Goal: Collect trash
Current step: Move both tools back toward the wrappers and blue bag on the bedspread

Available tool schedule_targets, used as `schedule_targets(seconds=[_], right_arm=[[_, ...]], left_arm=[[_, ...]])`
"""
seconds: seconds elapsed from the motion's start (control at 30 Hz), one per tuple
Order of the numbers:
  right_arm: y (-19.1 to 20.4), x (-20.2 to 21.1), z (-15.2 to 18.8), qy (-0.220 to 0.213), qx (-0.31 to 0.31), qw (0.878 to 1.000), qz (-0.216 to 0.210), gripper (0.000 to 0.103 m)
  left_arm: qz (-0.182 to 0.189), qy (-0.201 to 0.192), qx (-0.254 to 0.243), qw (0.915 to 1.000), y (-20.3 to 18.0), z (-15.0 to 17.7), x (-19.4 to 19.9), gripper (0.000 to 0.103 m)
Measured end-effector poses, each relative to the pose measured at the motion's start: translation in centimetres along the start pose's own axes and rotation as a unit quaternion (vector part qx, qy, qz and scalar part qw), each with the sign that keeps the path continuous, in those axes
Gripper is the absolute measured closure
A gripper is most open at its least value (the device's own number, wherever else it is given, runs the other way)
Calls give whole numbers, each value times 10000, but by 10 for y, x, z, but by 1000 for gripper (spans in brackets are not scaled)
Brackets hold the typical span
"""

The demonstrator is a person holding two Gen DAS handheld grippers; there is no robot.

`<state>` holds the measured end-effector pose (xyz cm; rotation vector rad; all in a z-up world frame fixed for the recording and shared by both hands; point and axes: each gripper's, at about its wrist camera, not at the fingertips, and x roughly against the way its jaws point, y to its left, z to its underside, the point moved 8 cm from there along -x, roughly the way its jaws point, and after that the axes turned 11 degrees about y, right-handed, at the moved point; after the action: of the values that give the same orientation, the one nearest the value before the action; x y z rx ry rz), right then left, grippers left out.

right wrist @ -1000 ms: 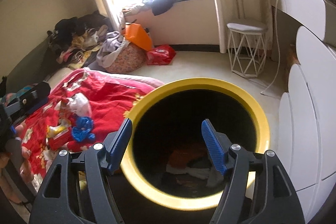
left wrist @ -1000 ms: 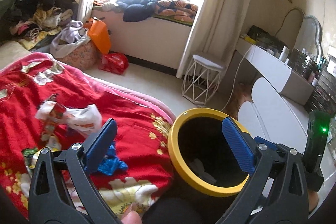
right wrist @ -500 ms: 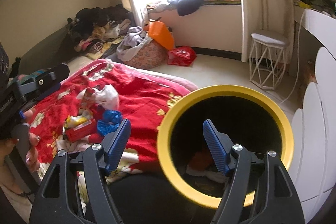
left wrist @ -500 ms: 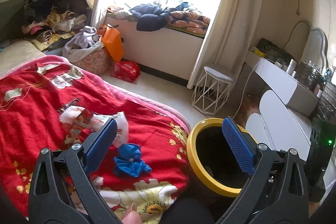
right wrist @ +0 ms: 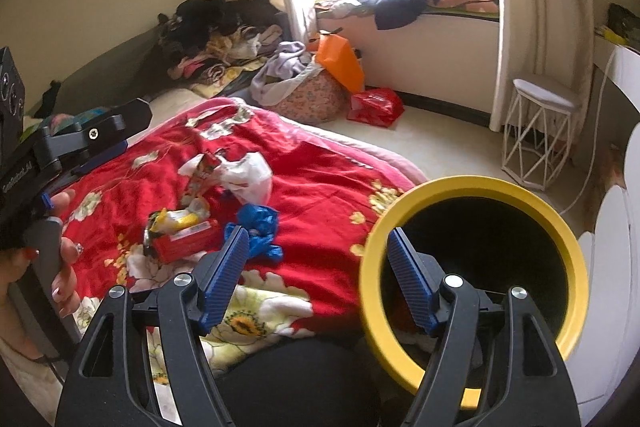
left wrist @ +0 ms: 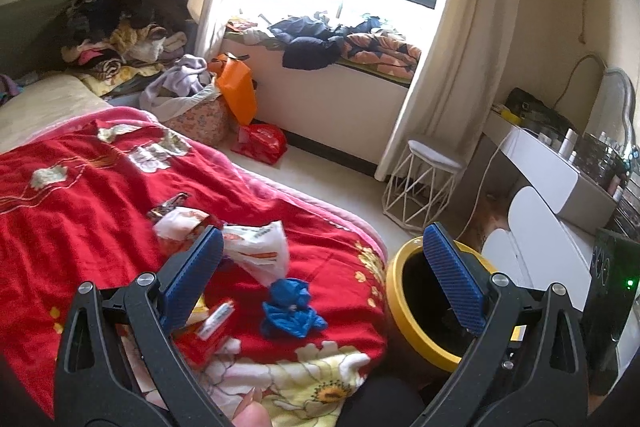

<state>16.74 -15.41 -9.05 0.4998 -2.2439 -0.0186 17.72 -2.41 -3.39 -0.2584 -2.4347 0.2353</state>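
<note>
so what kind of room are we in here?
A lived-in bedroom, most likely: a bed under a red floral blanket, clothes heaped on the window seat, and a white dressing table with a mirror and bottles beside a curtained window.

We count one round black bin with a yellow rim (right wrist: 472, 187) standing beside the bed, and one red floral blanket (left wrist: 80, 187) spread over that bed. On the blanket we count one crumpled blue plastic wad (left wrist: 290, 309), one crumpled white plastic bag with orange print (left wrist: 260, 251), one flat red packet (right wrist: 182, 241) and one yellow and white wrapper (right wrist: 176, 219); a few smaller scraps we cannot count. On the floor we count one white wire-frame stool (left wrist: 424, 183), one orange bag (left wrist: 236, 91), one red plastic bag (left wrist: 262, 143) and one flowered fabric basket (right wrist: 308, 95). We count two black grippers with blue pads, the left gripper (left wrist: 320, 267) and the right gripper (right wrist: 318, 261).
</note>
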Motion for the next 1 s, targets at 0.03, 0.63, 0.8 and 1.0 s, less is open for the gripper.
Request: schedule_targets(seconds=[0.03, 0.63, 0.8, 1.0], right_arm=[[3, -2, 0, 14, 37, 10000, -16, 33], [50, -40, -5, 349, 601, 9974, -203, 32], [58, -53, -4, 449, 681, 9964, -229, 32], [66, -69, -3, 587, 752, 9952, -230, 32]], left_arm=[[-25, -3, 26, 10000, 4, 0, 1, 11], [-417, 45, 477, 9980, 71, 7, 16, 11], [-530, 112, 535, 9971, 85, 14, 18, 11], [-638, 328, 592, 9957, 104, 28, 14, 11]])
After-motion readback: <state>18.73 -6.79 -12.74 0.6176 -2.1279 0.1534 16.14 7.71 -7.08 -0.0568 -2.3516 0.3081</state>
